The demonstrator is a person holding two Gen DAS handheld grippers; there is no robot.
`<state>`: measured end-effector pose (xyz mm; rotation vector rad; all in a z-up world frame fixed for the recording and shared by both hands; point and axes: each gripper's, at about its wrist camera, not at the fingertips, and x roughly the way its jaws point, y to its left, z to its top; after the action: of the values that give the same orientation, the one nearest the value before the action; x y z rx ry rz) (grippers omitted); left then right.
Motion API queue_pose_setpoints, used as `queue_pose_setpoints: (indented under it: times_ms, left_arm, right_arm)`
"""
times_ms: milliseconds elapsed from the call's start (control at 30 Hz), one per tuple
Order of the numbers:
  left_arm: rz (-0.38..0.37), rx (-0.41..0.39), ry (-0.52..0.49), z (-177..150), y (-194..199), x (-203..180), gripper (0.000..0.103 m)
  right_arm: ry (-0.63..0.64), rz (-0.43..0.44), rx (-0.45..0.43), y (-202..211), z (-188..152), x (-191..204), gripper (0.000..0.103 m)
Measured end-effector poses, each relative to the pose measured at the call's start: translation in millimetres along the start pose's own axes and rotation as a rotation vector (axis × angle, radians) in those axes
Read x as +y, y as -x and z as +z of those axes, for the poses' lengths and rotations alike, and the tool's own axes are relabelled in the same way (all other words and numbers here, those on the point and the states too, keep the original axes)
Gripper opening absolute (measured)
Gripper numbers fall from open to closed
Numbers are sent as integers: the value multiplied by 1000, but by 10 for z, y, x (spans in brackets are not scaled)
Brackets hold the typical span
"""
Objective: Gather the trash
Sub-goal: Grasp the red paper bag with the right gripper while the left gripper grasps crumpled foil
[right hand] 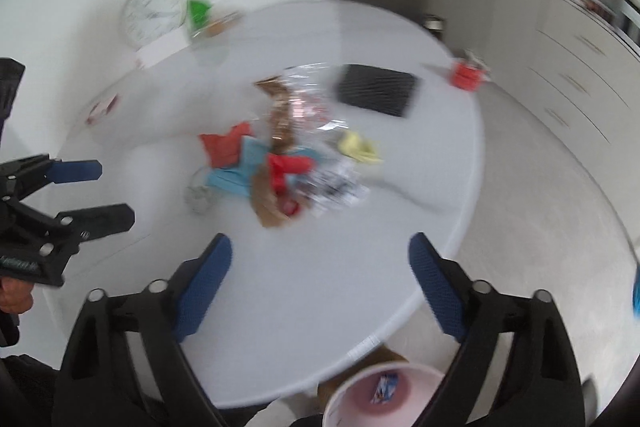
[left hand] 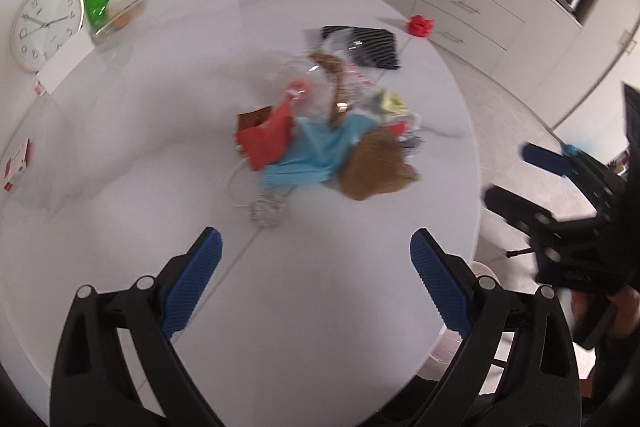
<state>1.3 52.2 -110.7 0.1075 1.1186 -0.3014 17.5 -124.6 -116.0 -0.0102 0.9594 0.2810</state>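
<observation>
A loose heap of trash (left hand: 324, 143) lies near the middle of a round white table (left hand: 120, 227), with wrappers and scraps overlapping one another. A blue face mask (left hand: 312, 155) sits at the centre of the heap, touching a red paper scrap (left hand: 266, 139) on one side and a crumpled brown paper (left hand: 376, 167) on the other. Clear plastic film (left hand: 352, 55) and a yellow scrap (left hand: 392, 103) lie on the far side. By the look of them, every piece is light and limp. The film is likely slippery and would crush under the pads, while the mask and papers would fold rather than resist. A raised edge or crease, such as the brown paper's lifted corner or the mask's pleated edge, seems the surest place to pinch, since flat sheets offer the pads little to catch.

The left gripper (left hand: 316, 283) hovers over the near part of the table, short of the heap, its jaws spread wide with nothing between them. The right gripper (right hand: 320, 283) is likewise held apart from the heap, jaws open and empty, above the table's near rim. A pink bin (right hand: 384, 395) stands below that rim, already holding a small wrapper.

Farther out, a black pad (left hand: 368, 45) and a red object (left hand: 419, 26) rest near the far edge. A wall clock (left hand: 48, 25) leans beside a green-topped bag (left hand: 108, 11).
</observation>
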Motion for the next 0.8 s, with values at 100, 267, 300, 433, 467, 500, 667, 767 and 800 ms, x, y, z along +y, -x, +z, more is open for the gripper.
queue_pose_setpoints:
  times_ms: [100, 267, 300, 433, 467, 500, 667, 767, 800]
  left_arm:
    - [5, 14, 13, 3, -95, 175, 91]
    - [0, 40, 53, -1, -258, 433, 91]
    - [-1, 43, 58, -1, -279, 465, 91]
    - [-3, 46, 63, 39, -353, 551, 91]
    - [-4, 45, 63, 46, -361, 558, 91]
    - [-4, 44, 62, 46, -365, 564, 91]
    - [-9, 36, 64, 101, -383, 533, 91]
    - [-22, 37, 59, 118, -371, 465, 91]
    - [-30, 37, 53, 119, -365, 425, 91]
  right_arm:
    - [14, 30, 47, -335, 165, 120, 76]
    - [24, 40, 147, -734, 221, 228, 62]
    - [27, 44, 167, -793, 206, 243, 54]
    - [14, 69, 190, -816, 160, 270, 32]
    - [2, 88, 188, -791, 152, 270, 31]
    - [-3, 98, 185, -777, 153, 278, 30]
    - [-26, 163, 166, -644, 127, 297, 19]
    - [-53, 185, 161, -530, 88, 248, 6]
    - [-61, 180, 154, -462, 57, 216, 6]
